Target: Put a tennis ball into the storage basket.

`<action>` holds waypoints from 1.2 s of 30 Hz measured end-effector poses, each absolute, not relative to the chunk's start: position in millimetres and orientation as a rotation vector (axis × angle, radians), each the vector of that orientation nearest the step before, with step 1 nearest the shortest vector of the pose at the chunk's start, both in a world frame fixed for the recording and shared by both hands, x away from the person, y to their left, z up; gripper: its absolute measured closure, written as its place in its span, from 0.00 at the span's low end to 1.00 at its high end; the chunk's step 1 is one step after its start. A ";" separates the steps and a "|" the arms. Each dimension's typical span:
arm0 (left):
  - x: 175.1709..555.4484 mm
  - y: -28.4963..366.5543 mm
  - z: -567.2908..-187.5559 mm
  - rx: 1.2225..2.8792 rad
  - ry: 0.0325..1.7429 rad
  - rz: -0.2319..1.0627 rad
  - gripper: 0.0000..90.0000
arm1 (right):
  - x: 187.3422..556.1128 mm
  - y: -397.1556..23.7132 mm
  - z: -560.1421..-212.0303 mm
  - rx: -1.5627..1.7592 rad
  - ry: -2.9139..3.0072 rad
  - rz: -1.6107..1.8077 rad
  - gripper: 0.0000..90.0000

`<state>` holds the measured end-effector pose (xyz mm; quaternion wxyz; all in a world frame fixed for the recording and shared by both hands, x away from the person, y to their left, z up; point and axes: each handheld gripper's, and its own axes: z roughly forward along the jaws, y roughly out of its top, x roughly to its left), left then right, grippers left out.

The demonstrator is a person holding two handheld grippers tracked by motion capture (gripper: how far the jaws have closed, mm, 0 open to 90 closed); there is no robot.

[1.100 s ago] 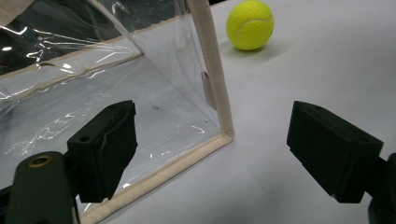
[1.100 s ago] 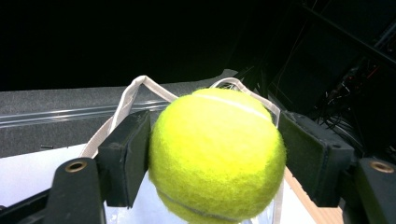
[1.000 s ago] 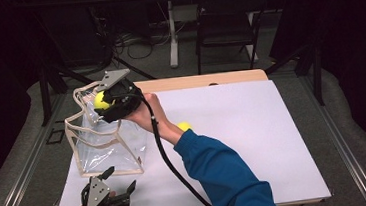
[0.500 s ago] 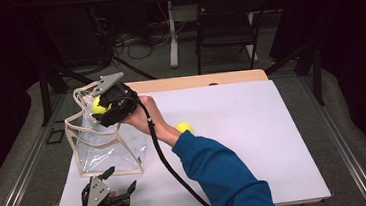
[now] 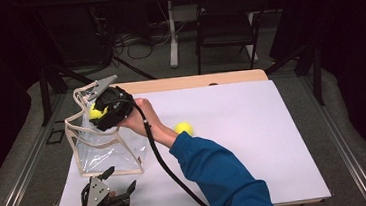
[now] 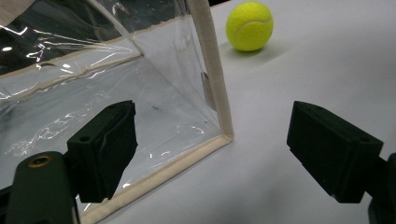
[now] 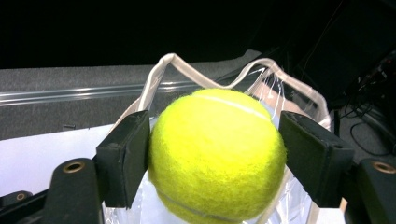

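Yellow tennis ball (image 7: 217, 156), no readable print, sits gripped in right claw (image 7: 217, 161) above clear bag (image 5: 105, 147); left claw (image 6: 212, 158) gapes empty.

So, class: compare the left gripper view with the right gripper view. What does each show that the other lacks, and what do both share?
Left gripper view alone: the left gripper, jaws wide apart with nothing between them, and a loose tennis ball resting on the white table. Right gripper view alone: the right gripper clamped on a held tennis ball, above the bag's mouth. Both share the clear bag with its cream edging.
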<state>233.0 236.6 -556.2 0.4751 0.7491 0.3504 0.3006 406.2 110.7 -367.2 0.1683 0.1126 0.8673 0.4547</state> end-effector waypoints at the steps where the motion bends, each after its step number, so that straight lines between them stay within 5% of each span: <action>1: 233.1 236.5 -556.2 1.834 0.855 0.734 0.18 | 406.7 111.5 -368.2 0.326 2.477 1.287 0.29; 11: 232.4 236.7 -556.1 1.833 0.853 0.732 0.18 | 406.8 84.2 -371.8 0.358 2.504 1.382 0.05; 36: 232.5 235.9 -556.5 1.833 0.854 0.732 0.18 | 389.3 12.4 -377.3 0.371 2.480 1.422 0.01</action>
